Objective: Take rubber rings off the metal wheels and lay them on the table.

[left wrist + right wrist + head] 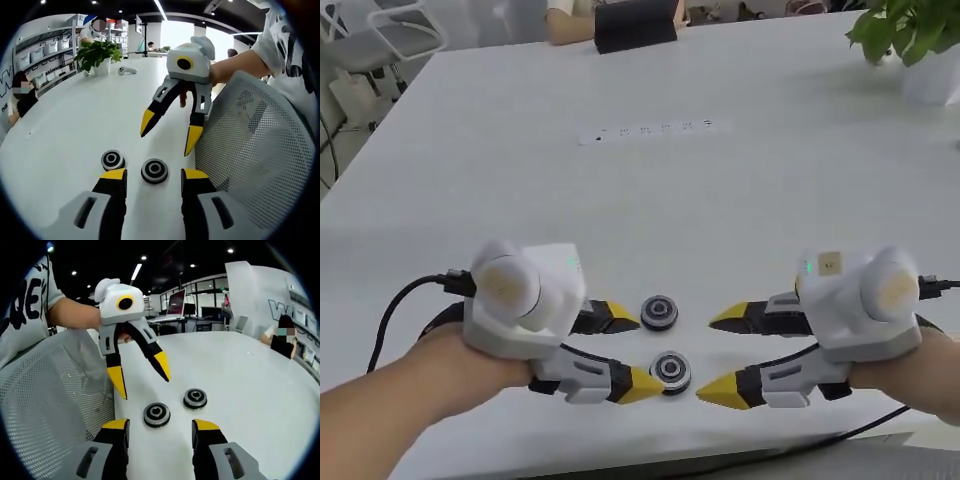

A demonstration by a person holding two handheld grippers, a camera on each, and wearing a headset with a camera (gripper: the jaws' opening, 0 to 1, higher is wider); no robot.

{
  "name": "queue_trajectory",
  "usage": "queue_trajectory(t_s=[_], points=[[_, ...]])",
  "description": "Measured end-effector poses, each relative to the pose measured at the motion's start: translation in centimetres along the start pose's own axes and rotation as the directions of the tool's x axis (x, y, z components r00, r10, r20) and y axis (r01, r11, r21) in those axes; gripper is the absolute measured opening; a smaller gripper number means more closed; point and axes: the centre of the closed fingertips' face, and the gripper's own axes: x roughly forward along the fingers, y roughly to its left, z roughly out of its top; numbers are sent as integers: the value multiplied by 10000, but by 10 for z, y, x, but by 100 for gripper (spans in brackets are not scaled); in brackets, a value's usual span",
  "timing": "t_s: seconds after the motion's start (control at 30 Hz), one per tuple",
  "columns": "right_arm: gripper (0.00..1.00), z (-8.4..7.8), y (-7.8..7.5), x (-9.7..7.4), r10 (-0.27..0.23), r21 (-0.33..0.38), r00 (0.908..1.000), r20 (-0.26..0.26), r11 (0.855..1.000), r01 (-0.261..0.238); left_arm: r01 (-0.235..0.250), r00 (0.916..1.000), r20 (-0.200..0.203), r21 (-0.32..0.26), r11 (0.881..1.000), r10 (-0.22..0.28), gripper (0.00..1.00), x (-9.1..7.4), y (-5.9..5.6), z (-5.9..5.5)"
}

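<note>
A: Surface?
B: White bench (620, 210); socket strip (645, 128) centre, plant (905, 30) far right. Wall lettering (282, 310) illegible.
A: Wheels?
B: Far metal wheel (659, 312), near metal wheel (671, 369), near edge, between left hand-held gripper (646, 350) and right hand-held gripper (705, 355); both jaws apart, empty.

A broad white surface (650, 210) stretches well ahead of the left hand-held gripper (645, 352) and the right hand-held gripper (706, 355). Straight ahead of both, partway across, a strip of sockets (645, 129) lies flush in it. Far ahead, off to the right hand-held gripper's side, stands a leafy potted plant (905, 30). Far ahead on the left hand-held gripper's side are white chairs (395, 35). Close beside both, at the near edge, rises a grey mesh chair back (255, 145). Stocked shelves (47, 62) stand beyond the plant. The dark ceiling (165, 262) carries small round lamps (144, 257) and a bright strip light (161, 9).
</note>
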Motion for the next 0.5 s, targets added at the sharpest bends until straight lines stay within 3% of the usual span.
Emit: queue_trajectory(t_s=[0.5], points=[[48, 0, 4, 4, 124, -71, 9999, -19, 9999, -124, 244, 9997, -73, -163, 9996, -245, 32, 11, -3, -3]])
